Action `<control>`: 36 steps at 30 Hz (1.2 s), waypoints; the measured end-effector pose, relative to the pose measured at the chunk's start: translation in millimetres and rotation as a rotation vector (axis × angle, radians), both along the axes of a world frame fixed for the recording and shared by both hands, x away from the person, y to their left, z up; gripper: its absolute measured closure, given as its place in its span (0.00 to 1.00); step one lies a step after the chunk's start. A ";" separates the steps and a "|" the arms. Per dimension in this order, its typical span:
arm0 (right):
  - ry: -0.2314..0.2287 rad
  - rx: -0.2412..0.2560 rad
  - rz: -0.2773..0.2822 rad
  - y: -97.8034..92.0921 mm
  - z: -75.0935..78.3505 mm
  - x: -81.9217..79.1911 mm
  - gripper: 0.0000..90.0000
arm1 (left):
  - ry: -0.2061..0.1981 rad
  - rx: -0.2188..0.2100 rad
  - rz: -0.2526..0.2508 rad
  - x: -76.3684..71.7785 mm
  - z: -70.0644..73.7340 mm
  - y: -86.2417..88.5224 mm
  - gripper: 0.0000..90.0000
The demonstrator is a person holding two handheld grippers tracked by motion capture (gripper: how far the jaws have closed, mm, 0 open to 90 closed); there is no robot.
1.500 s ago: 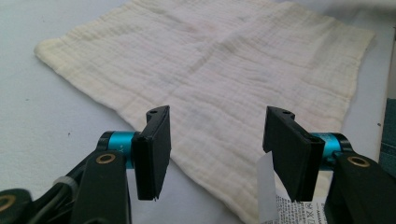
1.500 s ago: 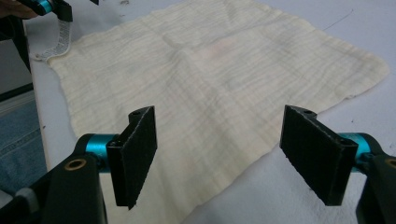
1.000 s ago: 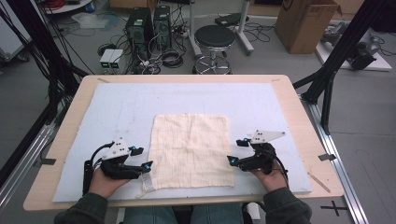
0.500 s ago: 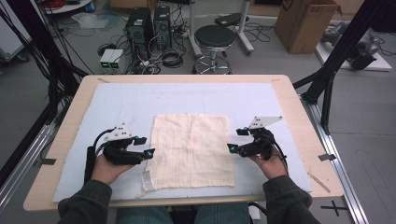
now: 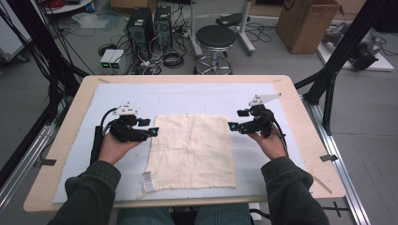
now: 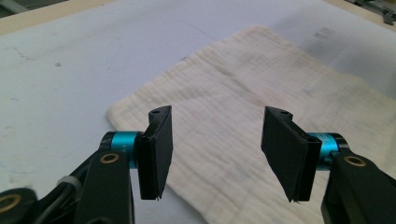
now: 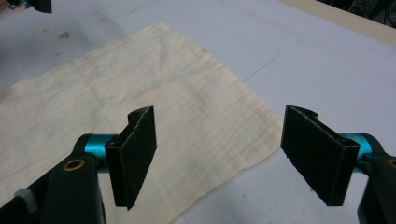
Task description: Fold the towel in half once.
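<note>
A: Both grippers have moved forward along the cloth's sides and now stand near its far corners.

B: And the jaws?

A: The left gripper (image 5: 151,131) and the right gripper (image 5: 233,126) are both wide apart, gripping nothing.

B: The cream cloth (image 5: 192,151)?

A: Flat on the white mat (image 5: 187,96), with bare mat all around its edges.

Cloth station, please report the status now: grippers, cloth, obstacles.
Left gripper open at cloth's far left corner. Right gripper open at far right corner. Cloth flat on mat, not gripped. Nothing in the way.
</note>
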State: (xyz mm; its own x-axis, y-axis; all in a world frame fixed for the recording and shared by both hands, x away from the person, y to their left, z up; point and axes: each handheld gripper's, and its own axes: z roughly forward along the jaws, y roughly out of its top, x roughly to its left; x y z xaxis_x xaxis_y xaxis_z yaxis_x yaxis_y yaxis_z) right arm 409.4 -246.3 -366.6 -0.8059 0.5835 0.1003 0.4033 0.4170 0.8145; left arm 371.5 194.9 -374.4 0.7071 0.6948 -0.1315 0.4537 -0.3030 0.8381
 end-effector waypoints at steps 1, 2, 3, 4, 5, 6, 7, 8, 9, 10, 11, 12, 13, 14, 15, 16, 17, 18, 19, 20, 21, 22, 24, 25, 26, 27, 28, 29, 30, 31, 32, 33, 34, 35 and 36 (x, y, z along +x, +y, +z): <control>0.000 -0.004 -0.005 1.2 2.0 6.3 0.31 | -0.004 -0.009 0.011 3.9 1.5 0.6 0.49; -0.006 -0.001 -0.006 1.8 3.6 10.3 0.33 | -0.005 -0.020 0.020 6.8 2.4 1.1 0.50; -0.004 0.003 -0.011 2.6 4.7 13.2 0.34 | -0.006 -0.022 0.027 11.0 3.4 2.0 0.50; -0.005 0.001 -0.014 2.9 5.7 17.6 0.37 | -0.007 -0.020 0.044 16.5 3.6 2.5 0.51; 0.003 0.003 -0.024 3.7 6.1 22.8 0.38 | -0.003 -0.011 0.050 19.9 3.8 3.3 0.51; 0.003 0.009 -0.031 3.7 5.6 25.5 0.39 | -0.004 -0.019 0.064 23.8 2.9 3.1 0.51; 0.007 0.021 -0.036 3.8 4.2 28.9 0.41 | 0.002 -0.018 0.067 27.7 2.0 3.6 0.51; 0.005 0.020 -0.046 3.7 2.0 32.2 0.41 | 0.003 -0.026 0.074 31.6 -0.5 3.9 0.51; 0.017 0.020 -0.058 4.1 -1.4 35.3 0.42 | 0.005 -0.036 0.073 33.7 -2.3 4.0 0.51; 0.030 0.018 -0.060 4.2 -3.5 37.1 0.43 | 0.005 -0.041 0.082 37.0 -5.7 3.7 0.51; 0.036 0.012 -0.064 4.4 -7.7 40.6 0.44 | 0.005 -0.037 0.090 39.0 -7.7 3.5 0.52; 0.036 0.008 -0.070 4.5 -10.3 42.7 0.44 | 0.008 -0.036 0.101 41.9 -10.6 3.0 0.53; 0.043 0.005 -0.076 5.0 -13.5 45.4 0.45 | 0.006 -0.037 0.108 44.5 -13.4 2.9 0.53; 0.051 0.002 -0.081 5.4 -15.9 47.1 0.46 | 0.012 -0.041 0.118 46.9 -15.9 3.1 0.54; 0.049 0.000 -0.088 5.7 -18.4 49.1 0.47 | 0.021 -0.054 0.126 49.7 -18.6 3.4 0.54; 0.053 0.004 -0.092 5.8 -20.7 51.1 0.49 | 0.035 -0.060 0.143 52.5 -21.5 2.9 0.53; 0.055 0.011 -0.094 5.8 -23.3 53.3 0.50 | 0.062 -0.054 0.154 56.3 -25.7 2.3 0.52; 0.056 0.012 -0.102 5.7 -26.3 55.6 0.52 | 0.070 -0.046 0.162 58.4 -28.5 1.6 0.52; 0.061 0.009 -0.112 6.0 -28.0 56.8 0.53 | 0.078 -0.035 0.172 61.2 -32.7 0.6 0.52; 0.070 0.015 -0.116 6.5 -30.5 58.6 0.55 | 0.089 -0.018 0.182 64.5 -38.2 0.2 0.53; 0.081 0.018 -0.123 7.5 -33.6 60.4 0.56 | 0.097 -0.012 0.186 66.4 -41.4 0.4 0.55; 0.084 0.014 -0.126 8.6 -35.7 61.3 0.57 | 0.104 -0.008 0.194 69.1 -45.3 1.1 0.57; 0.086 -0.014 -0.128 11.4 -41.0 62.8 0.59 | 0.115 -0.017 0.215 73.1 -51.0 1.9 0.59; 0.088 -0.023 -0.136 12.1 -43.9 63.5 0.60 | 0.114 -0.017 0.219 74.7 -52.8 2.4 0.61; 0.109 -0.023 -0.138 11.9 -46.9 65.1 0.61 | 0.114 -0.017 0.226 75.6 -54.2 2.0 0.62; 0.123 -0.024 -0.144 11.9 -50.0 66.6 0.61 | 0.115 -0.019 0.230 76.2 -55.4 1.3 0.64; 0.135 -0.030 -0.151 12.0 -52.5 67.7 0.62 | 0.115 -0.020 0.230 77.1 -56.7 0.5 0.65; 0.139 -0.036 -0.154 12.5 -54.8 69.0 0.62 | 0.117 -0.014 0.232 77.5 -57.8 -0.6 0.66; 0.140 -0.041 -0.155 13.3 -56.5 70.1 0.63 | 0.124 -0.013 0.232 78.3 -59.6 -2.2 0.66; 0.142 -0.047 -0.160 14.6 -57.9 70.7 0.64 | 0.131 -0.015 0.230 78.8 -60.7 -2.9 0.68; 0.146 -0.049 -0.160 15.4 -58.5 70.9 0.64 | 0.139 -0.012 0.232 79.2 -62.0 -3.8 0.69; 0.149 -0.050 -0.163 16.7 -59.6 71.1 0.65 | 0.144 -0.013 0.231 79.5 -63.6 -5.3 0.69; 0.155 -0.055 -0.164 17.8 -60.7 71.4 0.66 | 0.152 -0.006 0.229 79.7 -65.1 -7.1 0.70; 0.160 -0.072 -0.168 18.8 -62.3 71.6 0.67 | 0.157 0.001 0.226 79.8 -65.9 -8.1 0.71; 0.165 -0.083 -0.169 19.2 -63.2 71.7 0.67 | 0.163 0.008 0.227 79.9 -67.1 -9.5 0.71</control>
